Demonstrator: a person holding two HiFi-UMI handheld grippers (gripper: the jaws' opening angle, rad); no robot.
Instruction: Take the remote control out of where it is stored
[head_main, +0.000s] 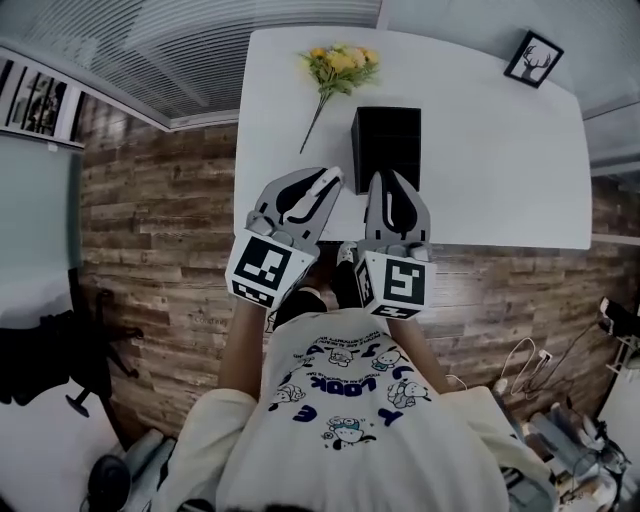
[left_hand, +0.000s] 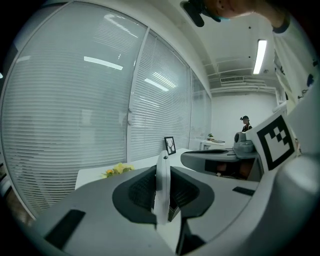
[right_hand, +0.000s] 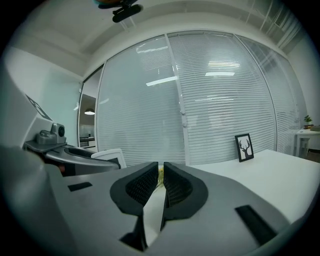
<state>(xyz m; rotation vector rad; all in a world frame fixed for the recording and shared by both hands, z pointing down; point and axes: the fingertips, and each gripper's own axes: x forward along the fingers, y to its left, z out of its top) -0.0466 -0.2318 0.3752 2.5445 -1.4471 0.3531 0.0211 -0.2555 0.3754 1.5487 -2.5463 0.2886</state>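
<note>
A black box (head_main: 386, 135) stands on the white table (head_main: 500, 170), close to its near edge. No remote control shows in any view. My left gripper (head_main: 325, 180) (left_hand: 162, 165) hovers at the table's front edge, just left of the box, its jaws drawn together with nothing between them. Directly in front of the box, my right gripper (head_main: 390, 178) (right_hand: 161, 172) also has its jaws almost touching and holds nothing. Through its thin gap a bit of yellow flower shows.
A bunch of yellow flowers (head_main: 340, 65) (left_hand: 117, 170) lies at the table's far side. A small framed deer picture (head_main: 533, 58) (right_hand: 244, 147) stands at the far right corner. Glass walls with blinds lie beyond. A person (left_hand: 244, 124) stands far off.
</note>
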